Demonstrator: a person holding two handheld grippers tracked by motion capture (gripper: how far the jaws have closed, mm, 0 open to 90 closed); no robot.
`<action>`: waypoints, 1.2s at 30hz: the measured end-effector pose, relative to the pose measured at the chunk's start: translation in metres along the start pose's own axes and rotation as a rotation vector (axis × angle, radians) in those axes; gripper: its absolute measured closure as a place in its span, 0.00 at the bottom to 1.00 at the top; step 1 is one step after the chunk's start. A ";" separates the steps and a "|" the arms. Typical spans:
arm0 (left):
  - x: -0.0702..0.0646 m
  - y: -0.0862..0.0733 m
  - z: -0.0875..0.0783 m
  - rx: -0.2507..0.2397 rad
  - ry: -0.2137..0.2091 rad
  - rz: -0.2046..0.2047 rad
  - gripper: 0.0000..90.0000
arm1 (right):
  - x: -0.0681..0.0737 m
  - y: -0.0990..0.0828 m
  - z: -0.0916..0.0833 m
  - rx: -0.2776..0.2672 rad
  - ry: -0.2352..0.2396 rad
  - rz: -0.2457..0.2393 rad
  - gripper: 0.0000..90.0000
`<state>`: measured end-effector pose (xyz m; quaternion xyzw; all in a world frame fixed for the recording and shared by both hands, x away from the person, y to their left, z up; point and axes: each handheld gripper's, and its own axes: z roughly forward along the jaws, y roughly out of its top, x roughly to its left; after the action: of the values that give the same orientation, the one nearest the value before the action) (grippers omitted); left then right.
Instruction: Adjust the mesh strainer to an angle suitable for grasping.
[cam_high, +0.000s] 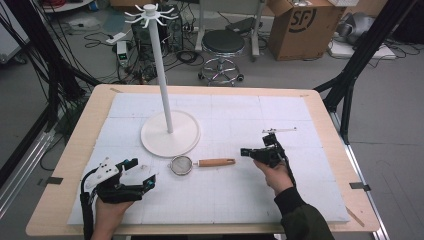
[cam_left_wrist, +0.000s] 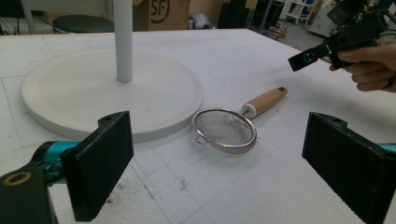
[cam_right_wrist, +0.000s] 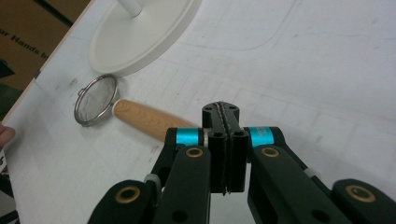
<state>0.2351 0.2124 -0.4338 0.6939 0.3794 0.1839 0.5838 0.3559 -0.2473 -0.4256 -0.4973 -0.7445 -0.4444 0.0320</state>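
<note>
A small mesh strainer (cam_high: 181, 164) with a wooden handle (cam_high: 217, 162) is lying at the centre of the high view, just below the round base of the white hook stand (cam_high: 170, 133), its long axis running left to right, bowl left, handle right. The right gripper (cam_high: 246, 152), jaws pressed together on nothing, is hovering just right of the handle tip and looks nearer. The left gripper (cam_high: 148, 177), jaws spread wide, is waiting lower left of the bowl.
</note>
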 end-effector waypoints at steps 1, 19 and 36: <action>0.000 0.000 0.000 -0.001 0.000 0.000 0.10 | -0.002 0.001 -0.001 -0.001 0.002 0.003 1.00; 0.001 0.000 -0.001 -0.005 -0.002 -0.011 0.10 | -0.002 -0.014 0.034 0.080 -0.017 0.051 1.00; 0.001 0.000 -0.001 -0.007 -0.003 -0.012 0.10 | 0.026 -0.006 0.073 0.055 0.023 0.054 1.00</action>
<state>0.2345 0.2138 -0.4339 0.6898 0.3821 0.1805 0.5879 0.3673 -0.1786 -0.4609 -0.5110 -0.7423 -0.4285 0.0660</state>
